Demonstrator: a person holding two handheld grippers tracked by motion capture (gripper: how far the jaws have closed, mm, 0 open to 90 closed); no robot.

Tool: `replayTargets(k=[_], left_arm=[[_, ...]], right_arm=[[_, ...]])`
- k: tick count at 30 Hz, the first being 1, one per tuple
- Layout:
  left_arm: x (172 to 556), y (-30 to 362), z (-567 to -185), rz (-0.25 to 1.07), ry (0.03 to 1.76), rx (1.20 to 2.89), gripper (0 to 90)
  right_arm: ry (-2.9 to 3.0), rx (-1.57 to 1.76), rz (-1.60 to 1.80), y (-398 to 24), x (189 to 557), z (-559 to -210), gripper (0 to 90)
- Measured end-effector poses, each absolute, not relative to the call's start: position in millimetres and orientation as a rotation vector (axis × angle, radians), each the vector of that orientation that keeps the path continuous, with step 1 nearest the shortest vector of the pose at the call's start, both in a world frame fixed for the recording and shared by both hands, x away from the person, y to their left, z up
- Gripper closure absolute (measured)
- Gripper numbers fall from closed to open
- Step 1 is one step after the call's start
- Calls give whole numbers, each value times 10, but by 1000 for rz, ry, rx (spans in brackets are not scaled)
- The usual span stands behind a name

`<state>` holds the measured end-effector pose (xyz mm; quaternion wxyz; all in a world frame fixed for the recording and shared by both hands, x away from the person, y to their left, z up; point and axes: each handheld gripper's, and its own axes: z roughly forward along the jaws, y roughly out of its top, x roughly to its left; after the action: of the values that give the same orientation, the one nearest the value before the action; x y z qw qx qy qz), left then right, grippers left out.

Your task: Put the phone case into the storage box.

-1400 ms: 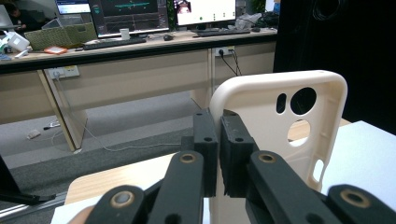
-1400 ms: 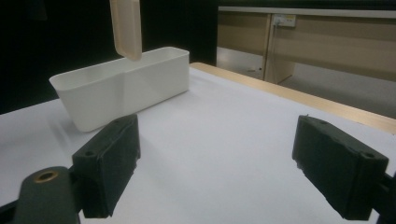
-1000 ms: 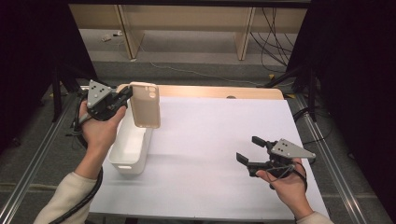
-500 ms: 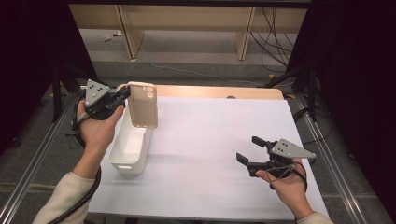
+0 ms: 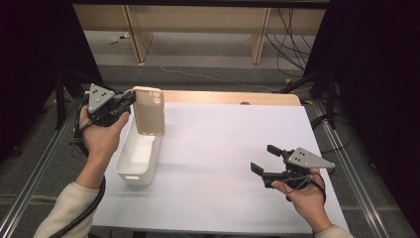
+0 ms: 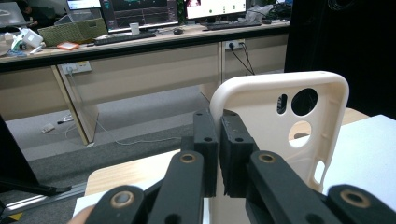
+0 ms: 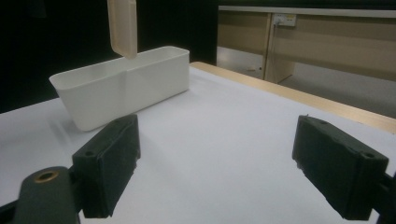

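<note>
Phone case and bin, with both grippers. The left gripper [image 5: 130, 96] has its jaws closed on the side wall of the case [image 5: 149, 111], the two pads pinching the thin rim near its camera end; the left gripper view shows the case [image 6: 280, 135] standing just right of the clamped pads. The case hangs upright from the jaws, its lower end over the far end of the bin [image 5: 138, 157].

Handling, as judged: the case looks light, thin-walled and somewhat flexible, with a smooth matte skin. A rim pinch suits it, but the wall may bend or slip in the pads if twisted; a hold nearer the long side's middle would swing less.

The right gripper [image 5: 266, 168] rests well apart, low over the table [image 5: 223, 148], jaws wide open and holding nothing; between its pads lies bare table, with the bin [image 7: 126, 86] beyond the left jaw.

Obstacles: the bin's wall below the case is the one edge likely to catch it. Desks [image 6: 140, 51] stand beyond the table.
</note>
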<state>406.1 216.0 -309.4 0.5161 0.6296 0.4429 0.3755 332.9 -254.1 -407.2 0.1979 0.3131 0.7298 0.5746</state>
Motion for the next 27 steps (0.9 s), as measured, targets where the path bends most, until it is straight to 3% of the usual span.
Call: replayTargets(k=[27], left_arm=[[4121, 2265, -3112, 918, 1074, 1526, 862]], right_arm=[[2036, 878, 1600, -2539, 3333, -4079, 163]])
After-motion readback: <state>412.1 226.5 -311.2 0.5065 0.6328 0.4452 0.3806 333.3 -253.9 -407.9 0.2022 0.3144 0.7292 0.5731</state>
